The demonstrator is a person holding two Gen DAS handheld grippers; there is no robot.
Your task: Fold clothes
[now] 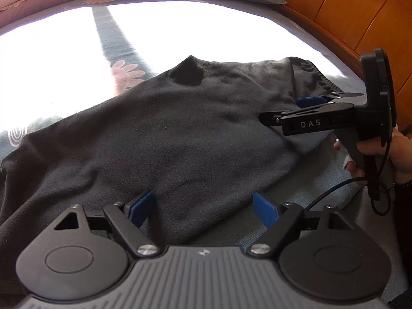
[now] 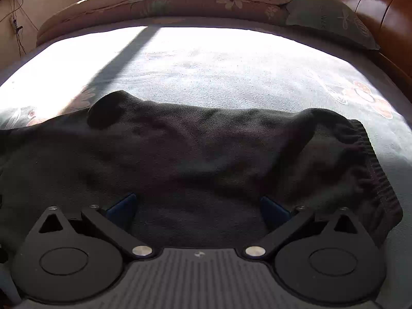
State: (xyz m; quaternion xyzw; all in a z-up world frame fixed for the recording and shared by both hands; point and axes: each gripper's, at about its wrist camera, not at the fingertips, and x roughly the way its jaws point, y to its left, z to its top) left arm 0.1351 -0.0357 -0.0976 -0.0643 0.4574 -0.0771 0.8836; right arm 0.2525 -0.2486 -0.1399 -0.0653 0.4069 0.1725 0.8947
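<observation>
Pale blue-grey sheeting printed with pink flowers covers the bed (image 2: pixel 231 77), and strong sunlight washes out much of it, with one dark band of shadow running across. Along the far edge lies a rolled floral quilt (image 2: pixel 180 2), a green-grey pillow (image 2: pixel 332 18) beside it, and a glossy orange-brown wooden headboard (image 1: pixel 347 13) curves down the right side. The dark grey garment (image 1: pixel 159 139) lies spread flat on the near part of the bed, its ribbed elastic band (image 2: pixel 378 175) at the right end and a small peak of cloth raised at its far edge. The left gripper (image 1: pixel 203 207) hovers at the garment's near edge, blue fingers (image 1: pixel 265 209) spread with nothing pinched. The right gripper (image 2: pixel 198 209), gripped by a hand (image 1: pixel 386 157), sits over the cloth near the band, its fingers likewise spread. A black cable (image 1: pixel 332 189) trails from it.
</observation>
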